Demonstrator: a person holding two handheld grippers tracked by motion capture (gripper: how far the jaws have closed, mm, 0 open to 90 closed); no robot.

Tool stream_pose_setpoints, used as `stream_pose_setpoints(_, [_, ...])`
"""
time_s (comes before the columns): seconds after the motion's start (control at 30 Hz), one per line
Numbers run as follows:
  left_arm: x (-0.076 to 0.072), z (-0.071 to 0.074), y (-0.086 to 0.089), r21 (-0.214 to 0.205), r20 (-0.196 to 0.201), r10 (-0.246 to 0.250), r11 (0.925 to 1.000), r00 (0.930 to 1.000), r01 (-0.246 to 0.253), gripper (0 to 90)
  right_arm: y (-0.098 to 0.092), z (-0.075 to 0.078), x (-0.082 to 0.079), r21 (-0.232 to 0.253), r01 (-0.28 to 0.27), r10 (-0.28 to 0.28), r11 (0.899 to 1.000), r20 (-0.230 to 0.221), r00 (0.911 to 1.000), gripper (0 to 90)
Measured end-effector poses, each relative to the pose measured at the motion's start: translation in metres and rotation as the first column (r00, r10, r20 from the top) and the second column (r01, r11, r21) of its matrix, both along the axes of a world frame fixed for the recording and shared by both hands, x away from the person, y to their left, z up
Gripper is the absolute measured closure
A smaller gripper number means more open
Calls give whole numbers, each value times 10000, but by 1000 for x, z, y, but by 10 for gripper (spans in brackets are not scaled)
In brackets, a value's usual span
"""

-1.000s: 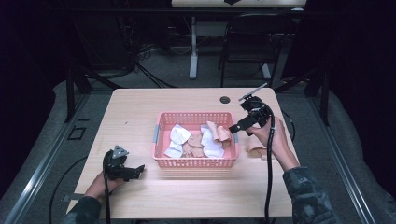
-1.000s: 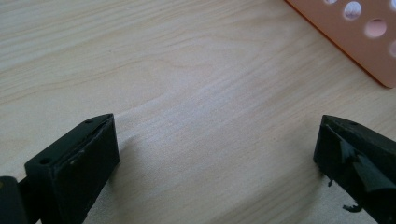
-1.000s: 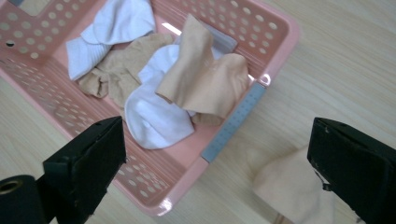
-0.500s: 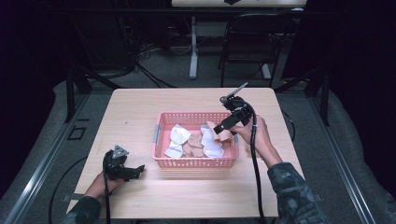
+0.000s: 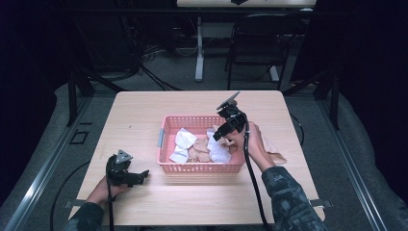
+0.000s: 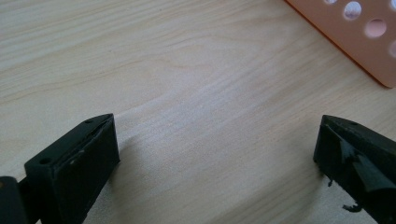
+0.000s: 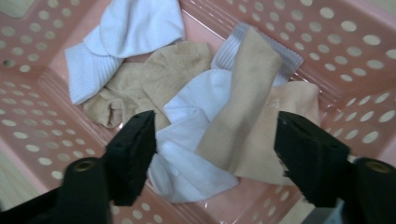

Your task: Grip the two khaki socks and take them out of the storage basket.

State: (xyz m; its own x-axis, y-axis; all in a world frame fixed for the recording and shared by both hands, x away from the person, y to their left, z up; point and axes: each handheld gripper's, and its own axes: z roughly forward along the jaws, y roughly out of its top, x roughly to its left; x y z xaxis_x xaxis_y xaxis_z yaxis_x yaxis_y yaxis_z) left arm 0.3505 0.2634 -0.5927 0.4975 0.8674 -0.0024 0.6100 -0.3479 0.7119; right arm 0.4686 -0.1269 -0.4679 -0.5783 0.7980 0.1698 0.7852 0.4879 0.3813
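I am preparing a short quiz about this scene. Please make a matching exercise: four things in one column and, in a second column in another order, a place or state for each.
Things:
1. left gripper
2. right gripper
3. pink basket
4. tan cloth

Places or states:
A. on the table, right of the basket
B. holds white and tan socks
C. jaws open, low over bare wood
D. above the socks, jaws apart and just closing

Pairs: 1-C, 2-D, 3-B, 4-A

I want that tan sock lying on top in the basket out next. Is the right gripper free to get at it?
Probably yes. The right gripper hangs over the pink basket, jaws apart, nothing between them; the tan sock lies uncovered on the pile.
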Motion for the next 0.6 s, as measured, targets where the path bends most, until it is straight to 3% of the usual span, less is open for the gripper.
stream_pose_setpoints(0.07, [0, 0, 0, -1, 1, -1, 10000, 10000, 1, 0, 0, -5, 4, -180, -18, 12, 9998, -304, 9995, 360])
stream_pose_setpoints(0.3, [0, 0, 0, -2, 4, -7, 10000, 10000, 7, 0, 2, -19, 15, -734, 385, -433, 9966, -653, 9969, 575])
stream_pose_setpoints(0.5, [0, 0, 0, 2, 11, -24, 10000, 10000, 24, 0, -2, -27, 16, -821, 527, -587, 9952, -734, 9956, 806])
stream_pose_setpoints(0.6, [0, 0, 0, -1, 13, -25, 10000, 10000, 25, 0, -6, -24, 14, -797, 557, -609, 9953, -649, 9960, 851])
